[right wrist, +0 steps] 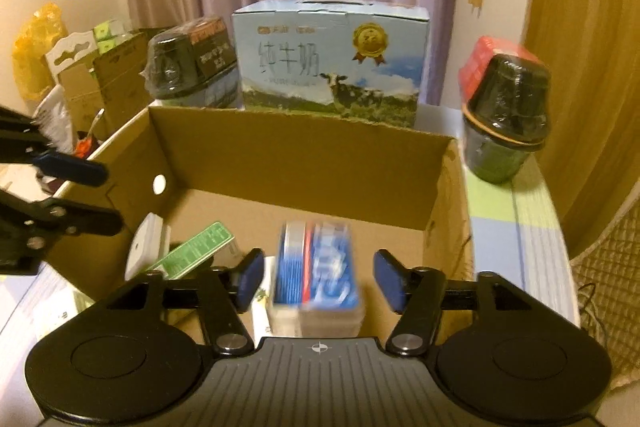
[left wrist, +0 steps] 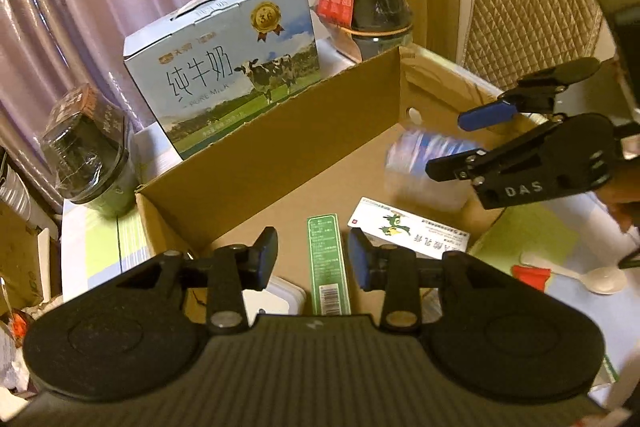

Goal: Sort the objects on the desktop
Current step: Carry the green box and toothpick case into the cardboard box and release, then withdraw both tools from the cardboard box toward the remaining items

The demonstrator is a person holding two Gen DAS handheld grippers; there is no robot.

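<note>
Tissues [right wrist: 316,271], a soft, light, crushable blue pack, lie blurred inside the cardboard box [right wrist: 304,155] between my right gripper [right wrist: 316,281]'s parted pads, unclamped, so I'd pinch its long sides gently; my left gripper [left wrist: 313,259] gapes empty over the green carton [left wrist: 327,259].

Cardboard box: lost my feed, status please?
Left tongs open over green carton. Right tongs open, blue-white pack loose between them, blurred. Both inside cardboard box. Nothing blocking.
</note>
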